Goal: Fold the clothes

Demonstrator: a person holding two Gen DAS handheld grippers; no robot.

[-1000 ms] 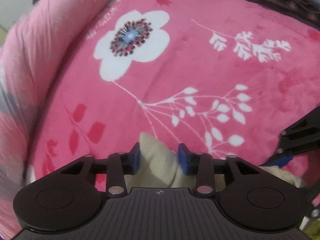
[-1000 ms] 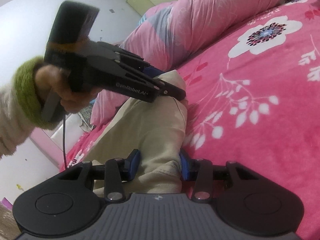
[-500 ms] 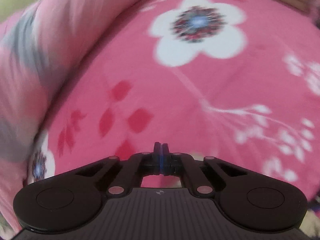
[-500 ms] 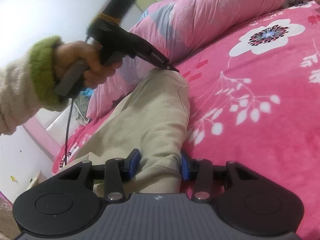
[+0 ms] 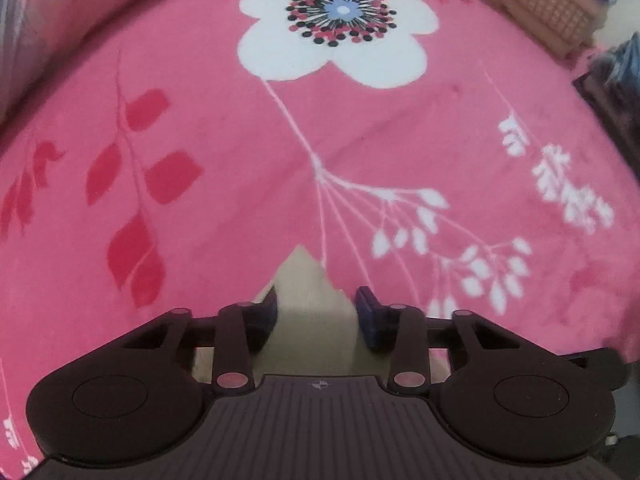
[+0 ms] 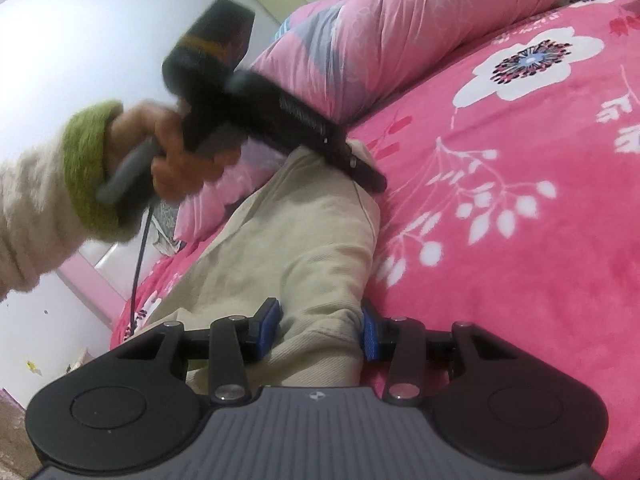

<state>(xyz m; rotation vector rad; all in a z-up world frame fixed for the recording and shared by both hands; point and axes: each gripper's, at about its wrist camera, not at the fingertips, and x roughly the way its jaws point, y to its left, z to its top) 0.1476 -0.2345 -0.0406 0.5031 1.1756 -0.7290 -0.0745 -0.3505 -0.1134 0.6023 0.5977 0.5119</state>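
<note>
A beige garment (image 6: 304,248) lies folded lengthwise on the pink flowered blanket (image 6: 520,280). My right gripper (image 6: 318,330) is open, its blue pads either side of the garment's near end. My left gripper (image 5: 318,312) is open over the garment's far corner (image 5: 308,300), which pokes out between the pads. In the right wrist view the left gripper (image 6: 360,168) shows from the side, held in a hand and resting on the garment's far end.
A rolled pink quilt (image 6: 400,40) runs along the blanket's far left edge. Folded clothes (image 5: 536,4) and a dark stack (image 5: 616,92) lie at the blanket's far right corner. A white wall (image 6: 80,40) stands beyond the bed.
My left gripper was shut half a second ago and is now open over the garment's far corner. It also dropped lower onto the cloth. My right gripper has stayed in place.
</note>
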